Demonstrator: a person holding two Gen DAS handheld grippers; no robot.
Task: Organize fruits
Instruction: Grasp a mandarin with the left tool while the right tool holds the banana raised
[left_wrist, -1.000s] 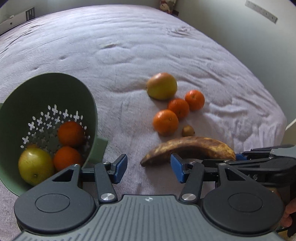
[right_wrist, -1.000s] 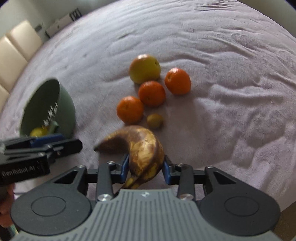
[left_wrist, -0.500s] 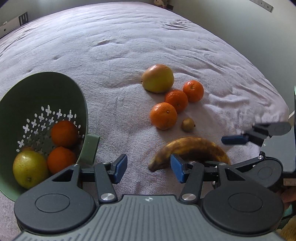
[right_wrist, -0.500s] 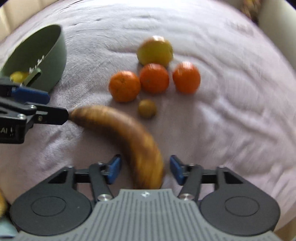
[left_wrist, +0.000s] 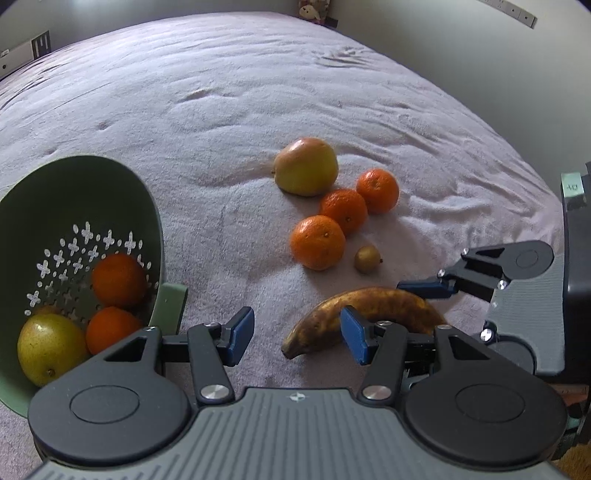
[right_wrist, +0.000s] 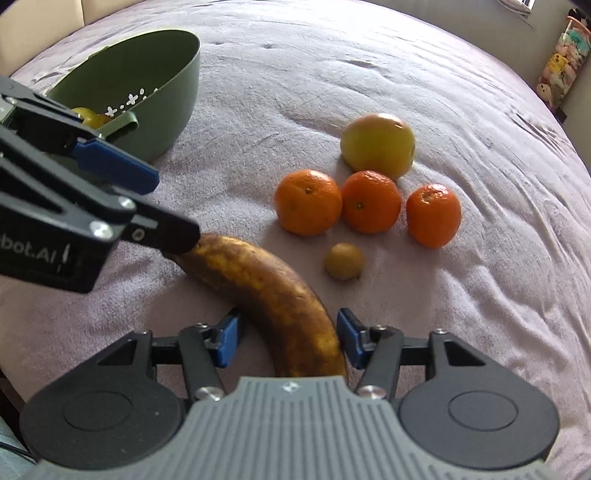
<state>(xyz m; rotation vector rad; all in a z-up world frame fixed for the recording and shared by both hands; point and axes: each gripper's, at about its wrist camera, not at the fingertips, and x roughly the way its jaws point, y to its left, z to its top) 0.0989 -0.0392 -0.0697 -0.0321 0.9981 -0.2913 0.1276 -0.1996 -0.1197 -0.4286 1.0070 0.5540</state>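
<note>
Banana (right_wrist: 266, 295) brown-mottled yellow; tangerines (right_wrist: 308, 202) orange; colander (left_wrist: 74, 206) green, cross-shaped holes; blanket (left_wrist: 258, 92) lilac.

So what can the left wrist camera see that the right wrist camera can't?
Only the left wrist view looks into the green colander: two mandarins sit beside the yellowish fruit.

Only the right wrist view shows plush toys at the far edge. It also shows the right gripper closing around the banana, with a gap still visible at the pads.

Both show the banana, three loose mandarins, the apple and a small brown fruit.
</note>
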